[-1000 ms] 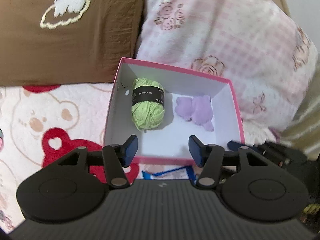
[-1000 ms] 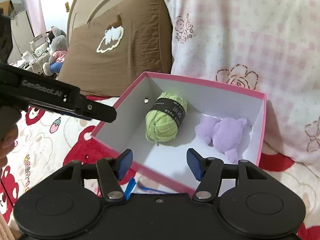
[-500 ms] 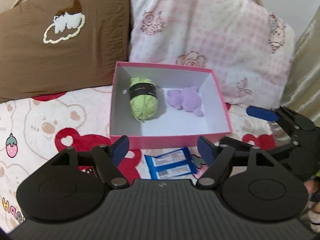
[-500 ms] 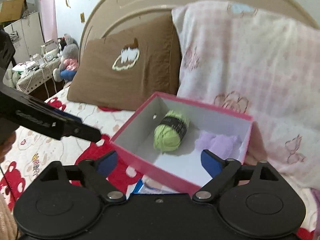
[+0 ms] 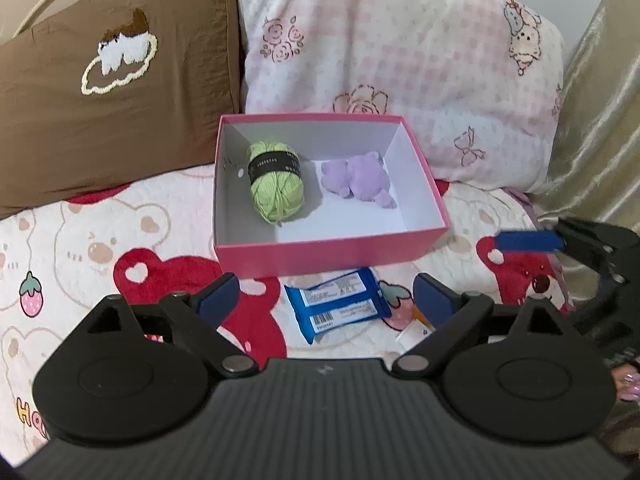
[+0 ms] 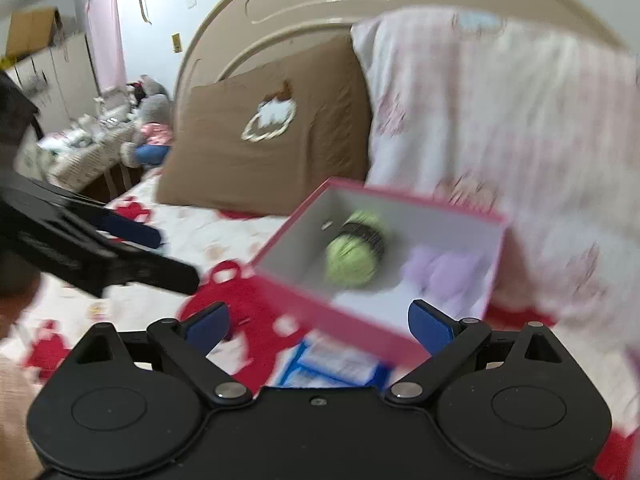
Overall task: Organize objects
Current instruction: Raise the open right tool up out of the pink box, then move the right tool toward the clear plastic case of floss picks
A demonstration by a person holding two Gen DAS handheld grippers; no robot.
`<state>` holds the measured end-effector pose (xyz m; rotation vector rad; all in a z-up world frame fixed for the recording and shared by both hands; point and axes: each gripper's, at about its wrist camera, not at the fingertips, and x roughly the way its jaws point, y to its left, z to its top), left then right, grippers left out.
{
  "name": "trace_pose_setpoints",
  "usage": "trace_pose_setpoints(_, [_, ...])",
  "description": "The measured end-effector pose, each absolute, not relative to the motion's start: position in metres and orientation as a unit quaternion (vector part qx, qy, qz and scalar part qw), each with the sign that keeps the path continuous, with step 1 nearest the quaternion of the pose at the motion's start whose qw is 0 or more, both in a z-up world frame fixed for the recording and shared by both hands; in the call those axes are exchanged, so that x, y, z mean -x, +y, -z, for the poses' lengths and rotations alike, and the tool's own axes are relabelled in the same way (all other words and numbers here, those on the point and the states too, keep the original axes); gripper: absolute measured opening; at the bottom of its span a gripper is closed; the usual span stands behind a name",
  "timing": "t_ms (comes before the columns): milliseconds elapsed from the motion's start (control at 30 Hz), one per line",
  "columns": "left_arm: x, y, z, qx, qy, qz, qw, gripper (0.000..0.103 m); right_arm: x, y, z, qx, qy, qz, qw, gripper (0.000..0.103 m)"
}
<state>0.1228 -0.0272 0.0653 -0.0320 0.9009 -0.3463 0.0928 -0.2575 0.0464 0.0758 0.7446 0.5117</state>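
Yarn point(image 5: 275, 185) and the purple soft toy point(image 5: 360, 179) both lie on the floor of the pink box point(image 5: 332, 253), the yarn toward its left wall and the toy to the right of it, a little apart from each other. A second ago my two grippers were close over that box with their fingers half closed; now both have pulled back and up, so the whole box shows and the bedspread point(image 5: 80, 248) in front of it has come into view. My left gripper point(image 5: 326, 298) has just been opening and its fingers stand wide apart with nothing between them. My right gripper point(image 6: 318, 322) has opened wide too and is likewise empty; its view is smeared by motion, so small details there are lost.

Pulling back has uncovered a blue packet point(image 5: 338, 306) lying flat on the bedspread just in front of the box's near wall, with a small white and orange scrap point(image 5: 416, 326) beside it that I cannot identify. I judge the yarn and toy as done and the packet as the next thing to put away. It is flat and slick on soft bedding, so I would come down from above with one gripper and pinch it across its short side.
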Motion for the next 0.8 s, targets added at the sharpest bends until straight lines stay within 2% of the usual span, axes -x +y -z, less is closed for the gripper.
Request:
trace_pose_setpoints(400, [-0.11, -0.028, -0.027, 0.027, 0.476, 0.199, 0.856, 0.095, -0.041, -0.261, -0.025, -0.04, 0.398, -0.231, 0.887, 0.098])
trace_pose_setpoints(800, [-0.093, -0.039, 0.008, 0.019, 0.489, 0.205, 0.848, 0.093, -0.015, -0.267, 0.008, -0.097, 0.436, -0.198, 0.873, 0.098])
